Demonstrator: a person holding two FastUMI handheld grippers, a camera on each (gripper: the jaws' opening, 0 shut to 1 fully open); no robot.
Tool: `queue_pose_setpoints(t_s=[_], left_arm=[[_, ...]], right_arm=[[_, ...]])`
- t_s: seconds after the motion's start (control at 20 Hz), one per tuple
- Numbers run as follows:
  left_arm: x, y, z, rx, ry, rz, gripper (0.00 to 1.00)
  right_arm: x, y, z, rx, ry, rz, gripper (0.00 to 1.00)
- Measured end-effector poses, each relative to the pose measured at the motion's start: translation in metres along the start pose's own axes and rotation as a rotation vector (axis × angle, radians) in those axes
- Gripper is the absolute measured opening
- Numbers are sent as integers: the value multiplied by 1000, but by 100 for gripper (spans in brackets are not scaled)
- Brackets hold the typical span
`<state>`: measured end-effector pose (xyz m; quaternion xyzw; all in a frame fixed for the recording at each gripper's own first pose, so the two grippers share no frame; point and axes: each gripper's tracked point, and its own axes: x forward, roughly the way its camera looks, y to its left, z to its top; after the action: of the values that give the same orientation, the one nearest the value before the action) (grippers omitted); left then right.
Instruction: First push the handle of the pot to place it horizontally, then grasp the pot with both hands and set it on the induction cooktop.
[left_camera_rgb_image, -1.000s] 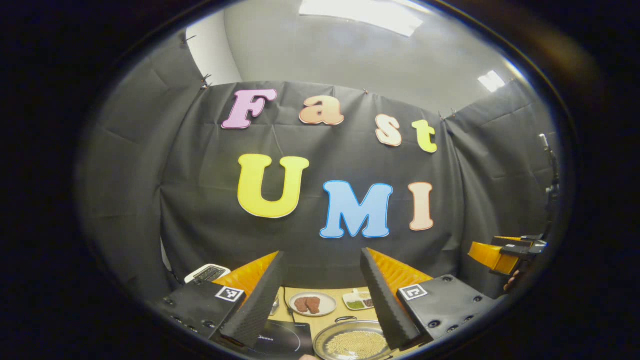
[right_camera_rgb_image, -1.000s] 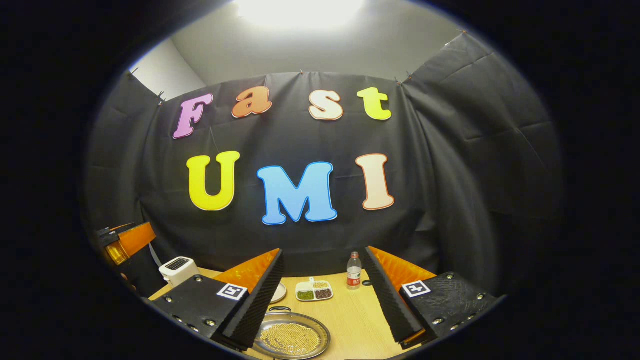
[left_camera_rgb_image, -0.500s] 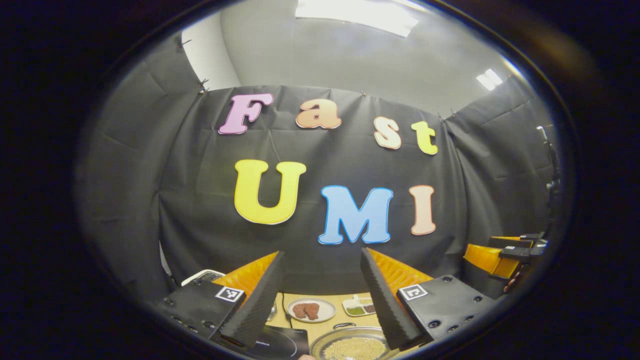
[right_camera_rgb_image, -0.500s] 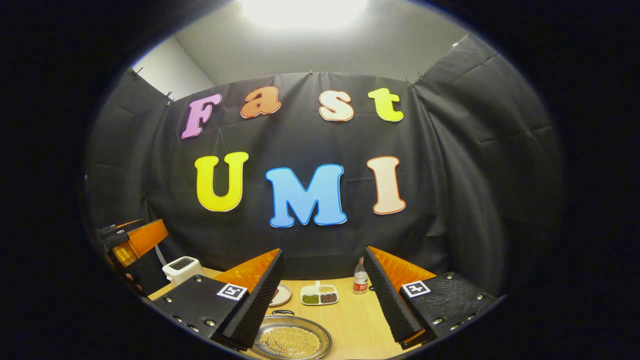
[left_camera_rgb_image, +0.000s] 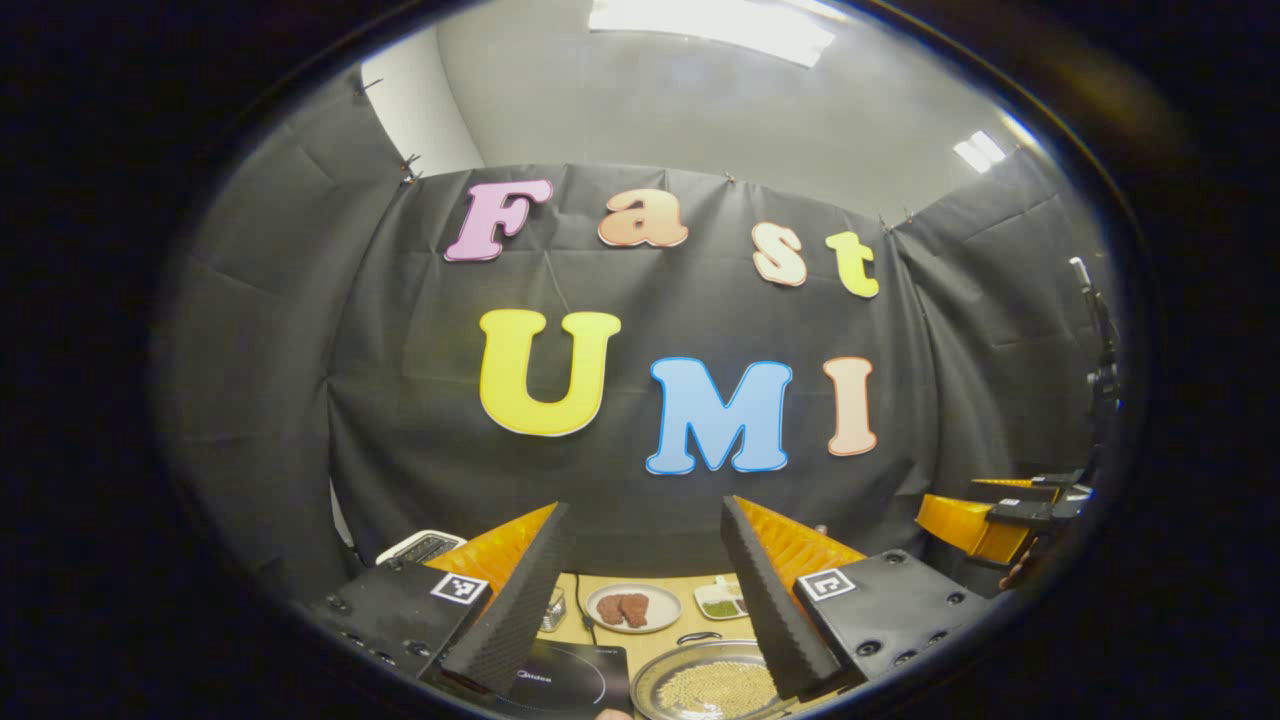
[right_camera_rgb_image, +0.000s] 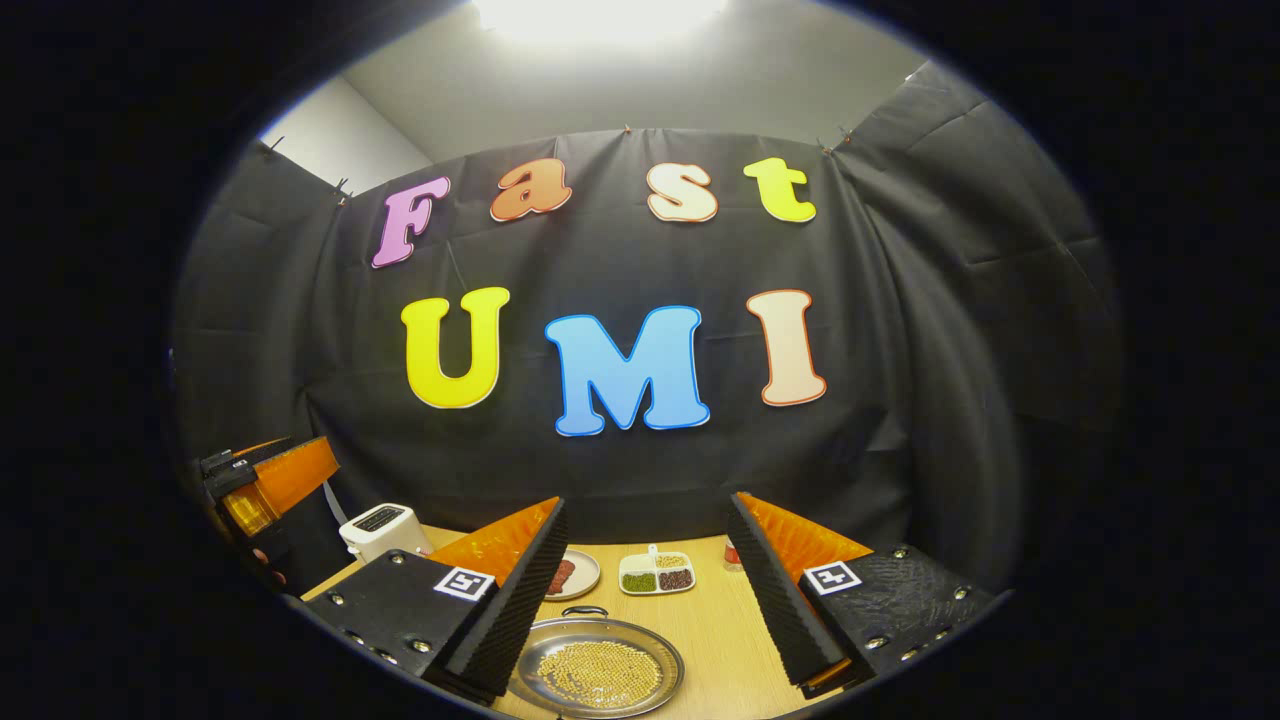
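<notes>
The pot (right_camera_rgb_image: 597, 668) is a shallow metal pan of yellow beans on the wooden table (right_camera_rgb_image: 720, 640), with a small loop handle (right_camera_rgb_image: 585, 611) on its far rim. In the left gripper view the pot (left_camera_rgb_image: 710, 685) lies beside a black induction cooktop (left_camera_rgb_image: 570, 680), which is to its left. My left gripper (left_camera_rgb_image: 643, 505) is held open above and short of both, nothing between its fingers. My right gripper (right_camera_rgb_image: 647, 500) is open too, high over the pot's near side. Each view catches the other gripper at its edge: the right one (left_camera_rgb_image: 985, 520) and the left one (right_camera_rgb_image: 265, 480).
A white toaster (right_camera_rgb_image: 383, 527) stands at the table's back left. Behind the pot are a plate of brown meat (left_camera_rgb_image: 633, 607) and a divided dish of beans (right_camera_rgb_image: 657, 575). A bottle (right_camera_rgb_image: 733, 553) is mostly hidden behind my right gripper's finger.
Both views tipped up slightly, then back down. The right gripper view has turned a little to the left and shows more of the table and pot. Both grippers stay open.
</notes>
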<state>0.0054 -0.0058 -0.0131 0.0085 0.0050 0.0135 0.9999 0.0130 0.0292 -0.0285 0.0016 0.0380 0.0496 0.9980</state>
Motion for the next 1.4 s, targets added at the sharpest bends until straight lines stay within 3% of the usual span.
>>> queue_pose_setpoints(t_s=[0.1,0.15,0.2,0.35,0.4,0.5,0.7,0.8,1.0,1.4], left_arm=[[-1,4,-5,-1,7,5,95],[-2,5,-7,0,10,7,97],[-3,8,-12,4,17,10,97],[-5,13,-27,1,47,22,97],[-6,13,-31,-2,54,25,97],[-11,14,-35,0,63,27,97],[-15,19,-36,8,63,48,96],[-16,23,-37,1,65,60,96],[-16,22,-40,-4,70,65,99],[-18,24,-54,-23,100,59,95]], right_arm=[[0,6,-15,-4,40,11,92],[0,10,-25,-5,65,22,78],[1,11,-35,-10,98,19,74],[-1,16,-61,20,175,36,33],[2,12,-73,24,204,9,28],[6,8,-90,63,246,-5,6],[-3,24,-118,83,345,73,12],[-3,25,-140,80,411,99,1],[-12,35,-171,71,533,142,3],[-40,62,-245,174,806,237,3]])
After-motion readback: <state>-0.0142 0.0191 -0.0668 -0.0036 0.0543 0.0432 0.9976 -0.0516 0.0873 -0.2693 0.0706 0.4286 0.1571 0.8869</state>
